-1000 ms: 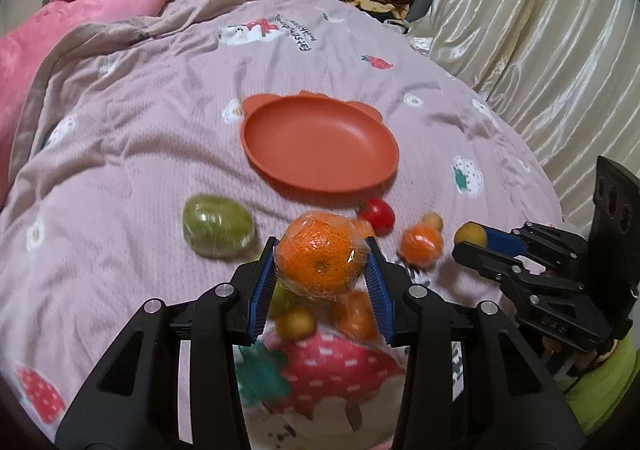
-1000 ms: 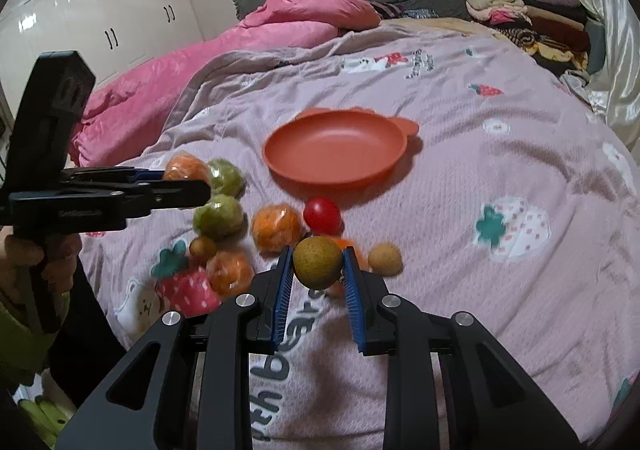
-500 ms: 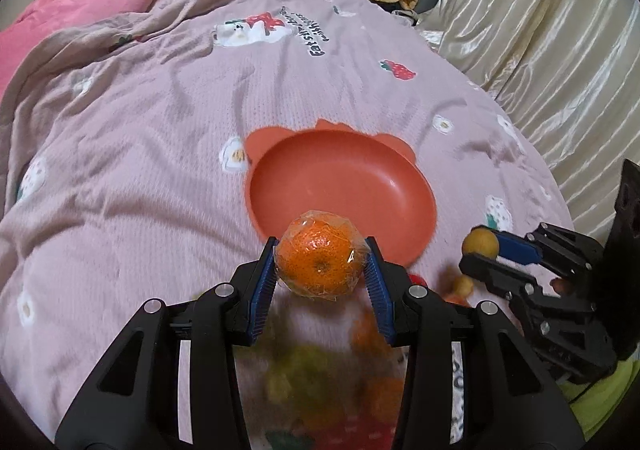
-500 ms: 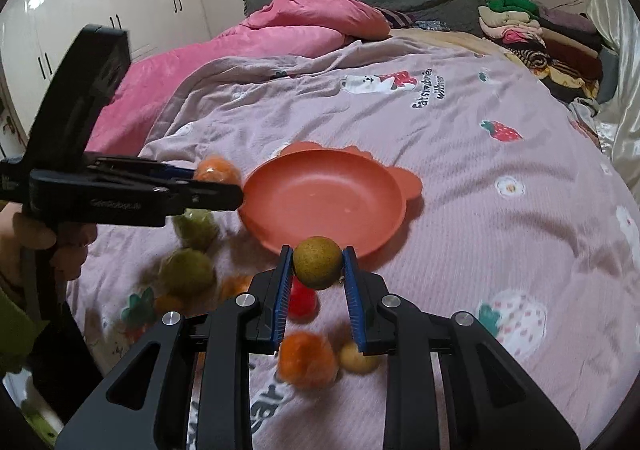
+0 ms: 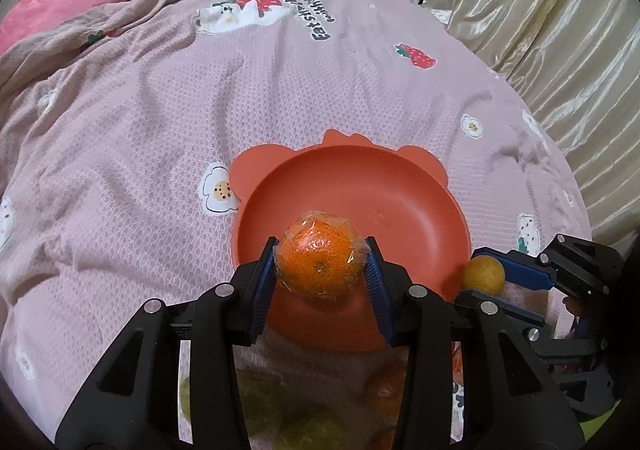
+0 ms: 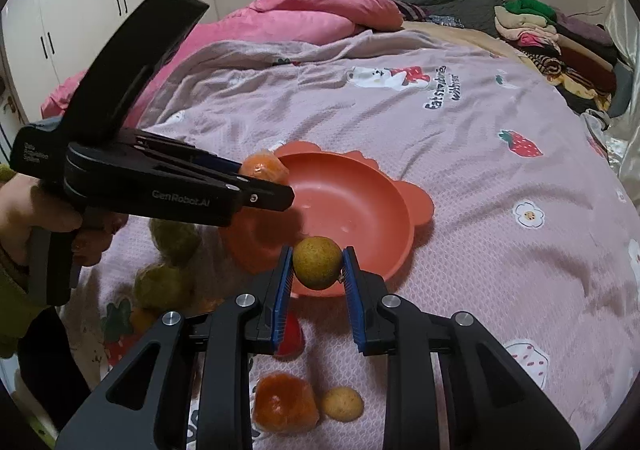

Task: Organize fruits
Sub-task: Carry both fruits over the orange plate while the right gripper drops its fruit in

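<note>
Two hand-held grippers hold fruit over the bowl [image 5: 420,178] at centre frame: left [image 5: 320,270] clamps a wrapped orange [image 5: 320,264], right [image 6: 316,268] a brown fruit [image 6: 317,261]. Released together, the fruits could collide and bounce out.

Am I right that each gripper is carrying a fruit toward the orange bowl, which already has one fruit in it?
Not quite. The left gripper holds a wrapped orange and the right gripper a small brownish fruit, but the orange bowl is empty, as the right wrist view shows.
</note>
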Action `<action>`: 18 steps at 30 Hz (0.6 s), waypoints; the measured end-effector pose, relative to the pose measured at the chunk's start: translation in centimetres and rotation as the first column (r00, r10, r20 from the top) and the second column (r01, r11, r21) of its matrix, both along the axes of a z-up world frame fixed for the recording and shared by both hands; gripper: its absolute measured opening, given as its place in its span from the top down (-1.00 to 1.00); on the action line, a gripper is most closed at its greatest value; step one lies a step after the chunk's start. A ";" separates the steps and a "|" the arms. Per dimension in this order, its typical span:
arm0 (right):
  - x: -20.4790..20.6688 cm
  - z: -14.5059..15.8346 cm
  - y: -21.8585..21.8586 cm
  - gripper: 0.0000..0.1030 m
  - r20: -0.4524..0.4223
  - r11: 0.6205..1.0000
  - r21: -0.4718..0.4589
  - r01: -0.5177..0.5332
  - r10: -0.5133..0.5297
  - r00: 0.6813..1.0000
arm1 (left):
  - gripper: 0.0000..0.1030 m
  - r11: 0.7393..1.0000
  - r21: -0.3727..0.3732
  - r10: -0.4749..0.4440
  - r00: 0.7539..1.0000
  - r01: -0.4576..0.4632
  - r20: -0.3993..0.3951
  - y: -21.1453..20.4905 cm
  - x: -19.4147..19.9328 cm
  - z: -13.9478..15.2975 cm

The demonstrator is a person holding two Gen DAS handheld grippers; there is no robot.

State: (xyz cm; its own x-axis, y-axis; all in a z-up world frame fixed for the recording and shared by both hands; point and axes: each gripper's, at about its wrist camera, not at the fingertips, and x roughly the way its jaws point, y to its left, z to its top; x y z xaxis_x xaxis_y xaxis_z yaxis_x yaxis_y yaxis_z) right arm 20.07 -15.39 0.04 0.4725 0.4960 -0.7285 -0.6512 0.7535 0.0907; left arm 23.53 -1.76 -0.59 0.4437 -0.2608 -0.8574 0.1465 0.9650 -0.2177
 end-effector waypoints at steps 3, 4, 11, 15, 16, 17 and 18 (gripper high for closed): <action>0.1 -0.3 0.4 0.53 -0.007 1.000 -0.013 -0.014 0.014 1.000 | 0.34 1.000 0.006 -0.005 1.000 0.005 -0.005 0.0 0.3 -0.1; 0.2 -0.5 0.6 0.53 -0.011 1.000 -0.019 -0.016 0.015 1.000 | 0.34 1.000 0.009 -0.006 1.000 0.006 -0.008 -0.1 0.3 -0.1; 0.7 -0.9 0.9 0.53 -0.034 1.000 -0.018 -0.015 0.015 0.999 | 0.34 1.000 0.019 -0.010 1.000 0.010 -0.015 -0.3 0.6 -0.6; 0.9 -1.0 1.0 0.53 -0.037 1.000 -0.022 -0.016 0.015 0.999 | 0.34 1.000 0.017 -0.016 1.000 0.016 -0.019 -0.4 0.8 -0.8; 0.9 -1.0 1.0 0.53 -0.040 1.000 -0.025 -0.014 0.013 0.999 | 0.34 1.000 0.013 -0.015 1.000 0.015 -0.024 -0.4 0.8 -0.9; 1.0 -1.1 1.1 0.53 -0.042 1.000 -0.026 -0.015 0.014 0.999 | 0.34 1.000 0.013 -0.014 1.000 0.015 -0.025 -0.4 0.9 -1.0; 1.0 -1.1 1.1 0.53 -0.042 1.000 -0.025 -0.014 0.013 0.999 | 0.34 1.000 0.013 -0.013 1.000 0.013 -0.024 -0.4 0.9 -1.0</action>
State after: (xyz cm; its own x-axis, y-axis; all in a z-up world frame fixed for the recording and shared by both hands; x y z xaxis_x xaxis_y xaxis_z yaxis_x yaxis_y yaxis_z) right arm 21.07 -14.30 -1.01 0.4345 0.4836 -0.7598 -0.6573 0.7470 0.0995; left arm 24.40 -2.13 -1.62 0.4196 -0.2550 -0.8712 0.1538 0.9658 -0.2086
